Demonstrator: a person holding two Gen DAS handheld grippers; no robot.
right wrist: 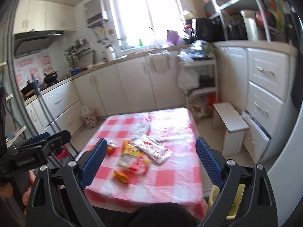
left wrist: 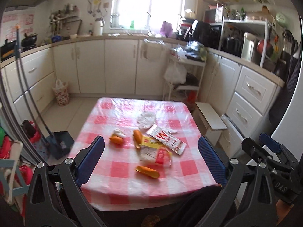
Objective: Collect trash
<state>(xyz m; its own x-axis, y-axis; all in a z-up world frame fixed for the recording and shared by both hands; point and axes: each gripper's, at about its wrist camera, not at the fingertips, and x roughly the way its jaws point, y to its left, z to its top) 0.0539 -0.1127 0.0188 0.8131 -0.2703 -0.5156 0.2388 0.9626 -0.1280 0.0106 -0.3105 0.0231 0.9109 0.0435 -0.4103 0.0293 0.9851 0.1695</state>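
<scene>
A table under a red-and-white checked cloth [left wrist: 121, 172] carries the trash. On it lie orange peels [left wrist: 147, 171] [left wrist: 137, 135] [left wrist: 117, 137], a red-and-white wrapper [left wrist: 166, 140], a yellow wrapper [left wrist: 151, 144], a clear packet with red print [left wrist: 156, 156] and crumpled clear plastic [left wrist: 146, 119]. My left gripper [left wrist: 151, 141] hangs above the near edge, open, nothing between its blue pads. My right gripper [right wrist: 151, 141] is likewise open and empty over the near side, with the peel [right wrist: 121, 176] and wrappers [right wrist: 155, 149] ahead of it. Each gripper shows in the other's view [left wrist: 265, 151] [right wrist: 43, 138].
A white stool [left wrist: 211, 117] stands right of the table, and a white rack cart [left wrist: 185, 71] holding bags sits behind it. A flowered bag [left wrist: 61, 92] and a dustpan [left wrist: 60, 143] with a broom are on the floor at left. A yellow bin [right wrist: 234, 198] sits by the table's near right corner.
</scene>
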